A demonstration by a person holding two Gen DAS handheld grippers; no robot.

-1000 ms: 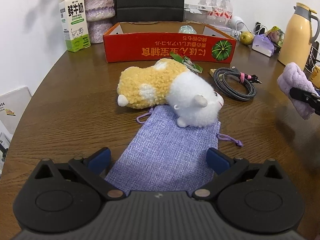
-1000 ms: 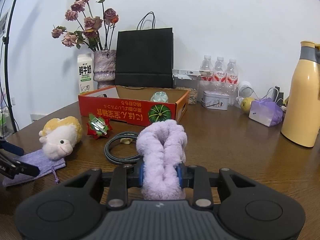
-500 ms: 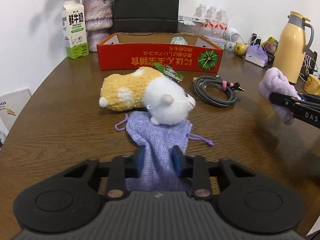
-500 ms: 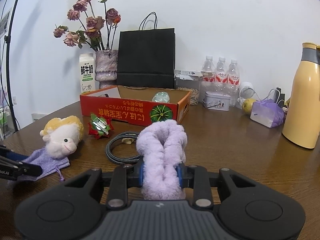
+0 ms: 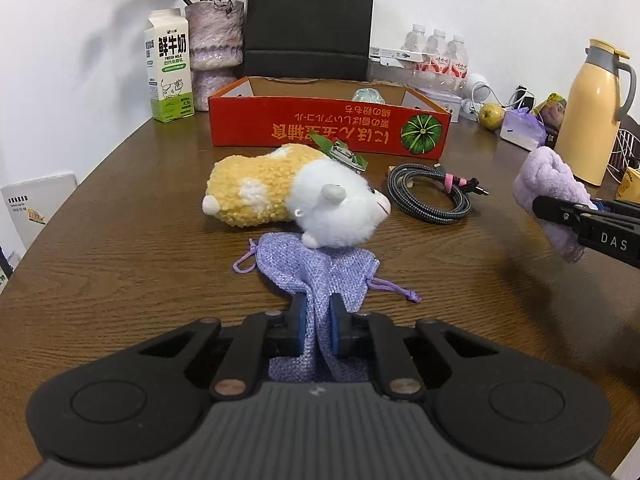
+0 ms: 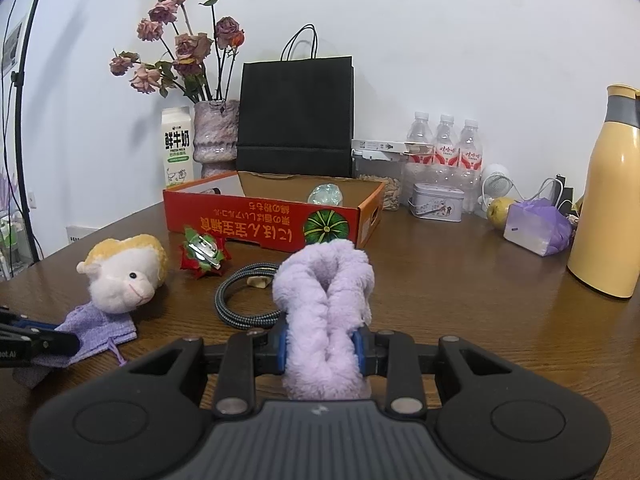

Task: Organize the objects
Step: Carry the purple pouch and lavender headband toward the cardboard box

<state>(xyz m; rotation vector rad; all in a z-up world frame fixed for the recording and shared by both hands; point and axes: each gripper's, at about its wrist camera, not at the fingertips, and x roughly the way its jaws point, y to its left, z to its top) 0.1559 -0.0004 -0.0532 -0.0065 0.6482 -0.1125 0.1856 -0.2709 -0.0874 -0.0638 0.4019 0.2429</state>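
Observation:
My left gripper (image 5: 319, 325) is shut on the near end of a lilac drawstring pouch (image 5: 316, 268), which bunches between the blue pads. The pouch's far end lies under the head of a yellow-and-white plush sheep (image 5: 296, 192). From the right wrist view the pouch (image 6: 96, 330) and sheep (image 6: 124, 272) sit at the left, with the left gripper's black finger over the pouch. My right gripper (image 6: 322, 350) is shut on a fluffy lilac cloth (image 6: 326, 312), held above the table. An open red cardboard box (image 5: 328, 128) stands behind the sheep.
A coiled braided cable (image 5: 430, 192) and a red-green hair clip (image 6: 204, 254) lie between sheep and box. A milk carton (image 5: 170, 76), vase (image 5: 214, 40), black bag (image 5: 308, 20), water bottles (image 5: 438, 56), yellow thermos (image 5: 590, 108) and pear (image 5: 490, 114) line the back.
The left gripper closed from wide open onto the pouch's near end and pulled back, gathering the flat pouch into a bunch. The right gripper kept still with the cloth.

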